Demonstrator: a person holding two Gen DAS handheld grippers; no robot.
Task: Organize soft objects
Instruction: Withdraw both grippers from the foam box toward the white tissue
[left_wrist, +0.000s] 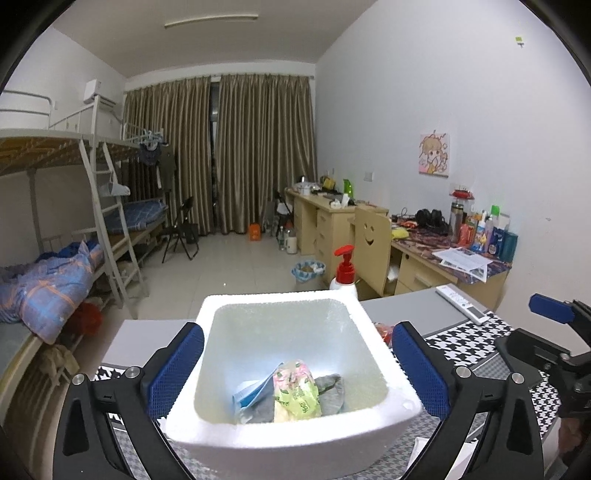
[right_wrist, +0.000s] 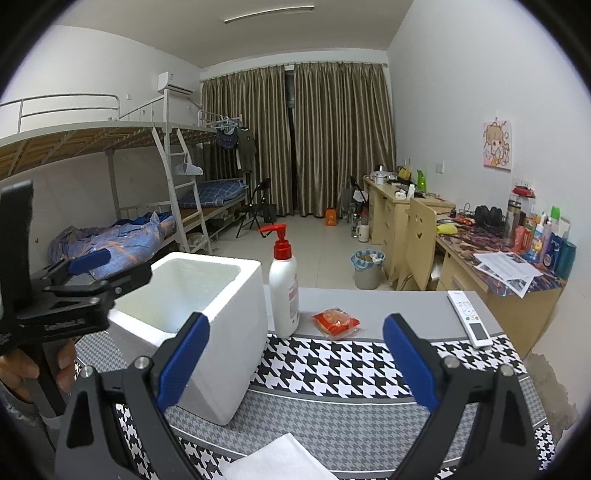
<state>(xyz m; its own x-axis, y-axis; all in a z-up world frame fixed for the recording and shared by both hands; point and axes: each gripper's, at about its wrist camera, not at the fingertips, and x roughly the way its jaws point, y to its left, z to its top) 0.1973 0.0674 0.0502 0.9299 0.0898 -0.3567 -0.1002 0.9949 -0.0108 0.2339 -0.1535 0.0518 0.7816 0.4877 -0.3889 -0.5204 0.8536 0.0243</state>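
Observation:
A white foam box (left_wrist: 280, 439) stands on the houndstooth cloth, and my left gripper (left_wrist: 297, 332) hangs over it, open wide, with a blue pad on either side of the box's rim and nothing held. Inside lie a green-and-pink packet (left_wrist: 295, 395), a grey cloth (left_wrist: 332, 391) and a blue-and-white pack (left_wrist: 251, 395). My right gripper (right_wrist: 295, 325) is open and empty to the right of the box (right_wrist: 229, 332). A red packet (right_wrist: 336, 322) lies on the grey table beyond its fingers. The left gripper (right_wrist: 110, 273) shows from the side above the box.
A white pump bottle with a red head (right_wrist: 284, 291) stands right behind the box. A white remote (right_wrist: 469, 317) lies at the table's right edge. Something flat and white (right_wrist: 273, 461) sits at the near edge. A hand (right_wrist: 22, 369) grips the left tool's handle.

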